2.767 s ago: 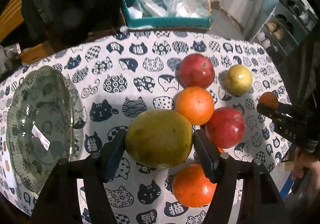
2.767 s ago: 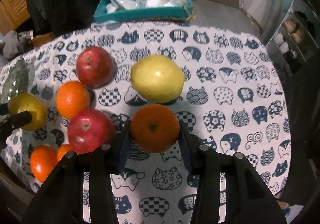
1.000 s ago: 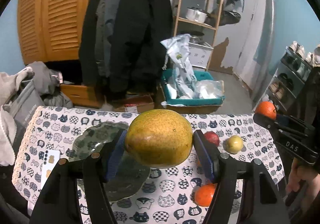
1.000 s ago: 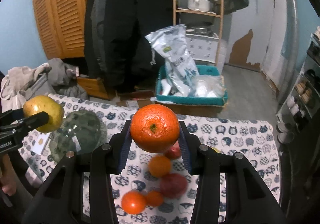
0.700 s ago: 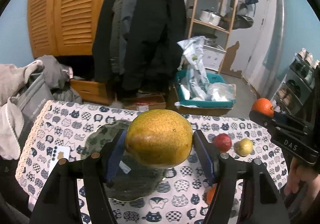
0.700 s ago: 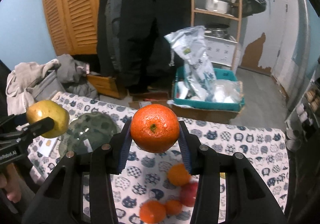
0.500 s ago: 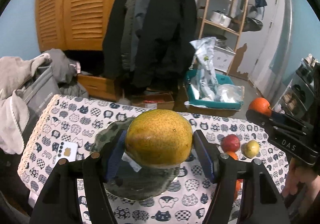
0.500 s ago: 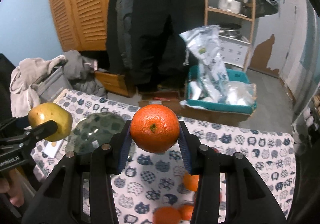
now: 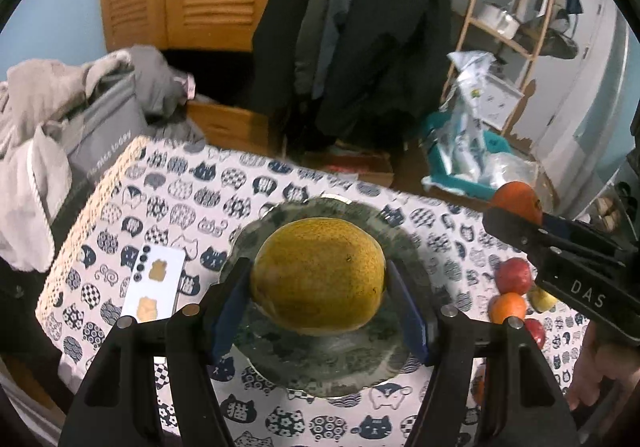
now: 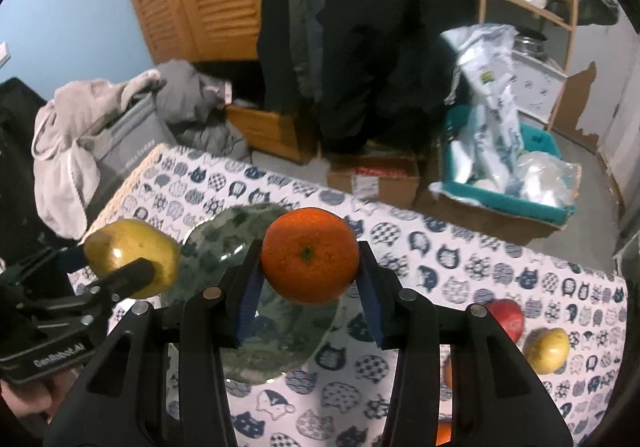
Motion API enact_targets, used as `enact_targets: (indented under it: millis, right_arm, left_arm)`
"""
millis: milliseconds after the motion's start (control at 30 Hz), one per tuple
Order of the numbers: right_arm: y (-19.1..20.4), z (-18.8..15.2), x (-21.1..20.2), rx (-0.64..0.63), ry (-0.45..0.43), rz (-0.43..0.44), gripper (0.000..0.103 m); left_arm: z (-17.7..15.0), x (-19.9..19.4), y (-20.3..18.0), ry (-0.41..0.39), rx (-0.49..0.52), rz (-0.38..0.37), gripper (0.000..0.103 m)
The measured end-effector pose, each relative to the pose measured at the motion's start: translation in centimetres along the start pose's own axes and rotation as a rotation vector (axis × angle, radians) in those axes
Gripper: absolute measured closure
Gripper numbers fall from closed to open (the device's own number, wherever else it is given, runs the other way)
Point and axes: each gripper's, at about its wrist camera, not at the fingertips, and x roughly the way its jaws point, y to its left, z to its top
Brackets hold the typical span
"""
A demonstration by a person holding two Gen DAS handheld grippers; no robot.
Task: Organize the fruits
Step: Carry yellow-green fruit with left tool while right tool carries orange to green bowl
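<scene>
Here the left claw point(image 9: 318, 307) is clamped on a large yellow-green fruit point(image 9: 318, 276), its blue pads pressed to the fruit's two sides, and it holds the fruit in the air above the glass plate point(image 9: 320, 367) on the cat-patterned worktop point(image 9: 224, 191). The right claw point(image 10: 309, 297) is clamped the same way on an orange point(image 10: 309, 261), held up over the near edge of the same plate, which the right wrist view shows behind the orange. Both claws point steeply down toward the plate. To the right on the worktop lie the other fruits: a red apple point(image 10: 508, 317), a small yellow fruit point(image 10: 547, 350) just beside it, and more oranges partly hidden. A white card point(image 9: 154, 289) lies left of the plate.
</scene>
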Motion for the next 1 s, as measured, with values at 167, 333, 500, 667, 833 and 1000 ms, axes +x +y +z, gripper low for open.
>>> enact_targets:
  millis: [167,333,500,667,833,1000]
  right_arm:
    - [1.2,-0.3,3.7,-0.006,0.078,0.039,0.059]
    - [1.7,-1.0,7.2,-0.004,0.158,0.049,0.059]
    - [1.4,-1.8,10.1,0.008,0.229,0.063,0.059]
    - [1.5,-2.7,11.9,0.003,0.274,0.065,0.059]
    - [1.6,-3.2,12.4,-0.005,0.293,0.068,0.059]
    - [1.5,-3.4,12.6,0.002,0.299,0.071,0.059]
  left_arm:
    - [-0.5,2.7,1.6,0.06,-0.033,0.017,0.034]
    - [-1.1,5.7,2.4,0.127,-0.044,0.032,0.034]
    - [-2.2,8.7,3.2,0.207,-0.064,0.027,0.034]
    - [-3.0,10.9,2.9,0.261,-0.044,0.055,0.034]
    - [-3.7,12.2,2.5,0.295,-0.025,0.069,0.034]
    - [-4.1,13.1,2.9,0.317,-0.043,0.069,0.033]
